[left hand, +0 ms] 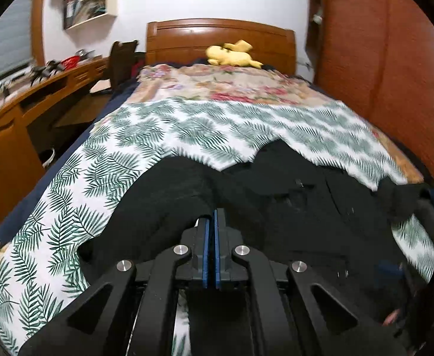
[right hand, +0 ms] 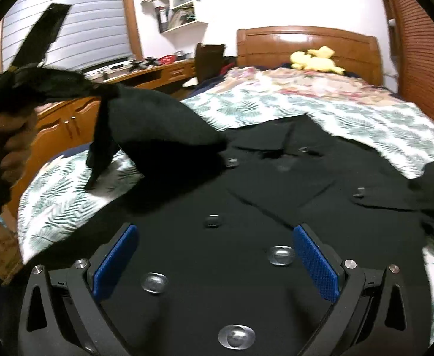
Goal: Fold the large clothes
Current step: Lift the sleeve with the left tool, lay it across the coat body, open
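A large black coat (left hand: 276, 184) lies spread on the leaf-print bed cover (left hand: 187, 124). My left gripper (left hand: 211, 212) is shut on a fold of the coat's sleeve, black cloth pinched at its blue pads. In the right wrist view a hand (right hand: 6, 139) holds that gripper up at the left, and the sleeve (right hand: 157, 118) rises off the bed and hangs from it. My right gripper (right hand: 214, 228) stands open just above the coat's front (right hand: 246, 192), with nothing between its blue pads (right hand: 315, 264). Several clear buttons (right hand: 280, 255) show on the cloth below it.
A yellow plush toy (left hand: 231, 55) lies by the wooden headboard (left hand: 217, 34), on a floral blanket (left hand: 217, 83). A wooden desk (left hand: 24, 103) runs along the bed's left side, a slatted wardrobe (left hand: 380, 59) along its right. A cardboard box (right hand: 0, 246) stands on the floor at the left.
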